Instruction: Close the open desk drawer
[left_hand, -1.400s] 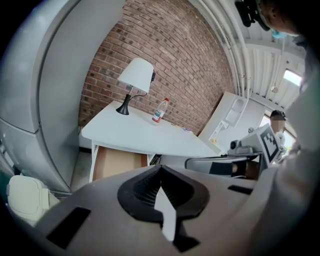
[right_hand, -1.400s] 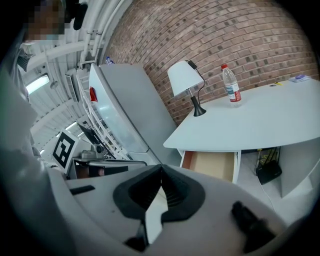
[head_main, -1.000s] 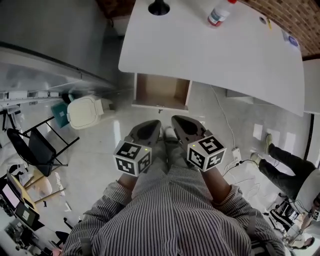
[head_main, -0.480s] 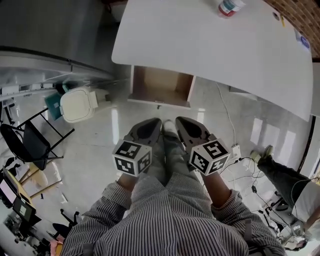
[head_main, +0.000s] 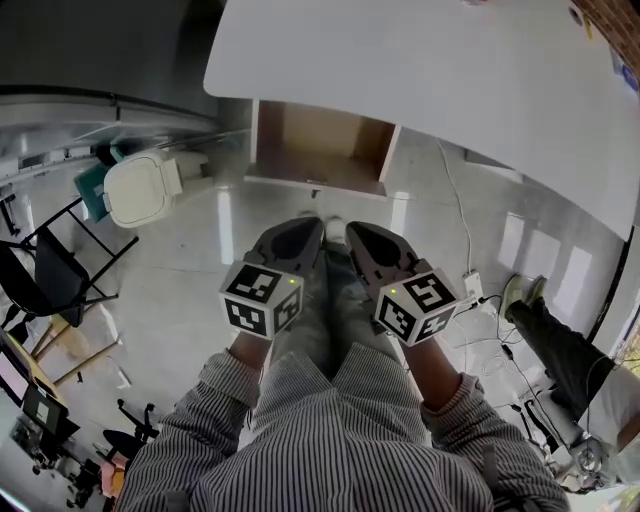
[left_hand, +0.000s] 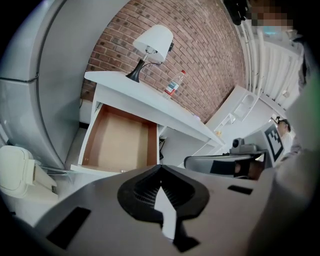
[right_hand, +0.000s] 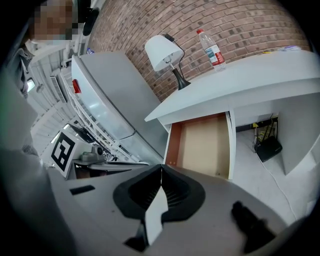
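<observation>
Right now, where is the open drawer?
In the head view the drawer sits upper centre, pulled out from under the white desk, ahead of the left gripper and right gripper, a white bin to its left.

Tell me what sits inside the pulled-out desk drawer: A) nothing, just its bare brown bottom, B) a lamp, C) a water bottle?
A: the open drawer shows only its bare brown bottom, while the bottle and the lamp stand on top of the white desk.
</observation>
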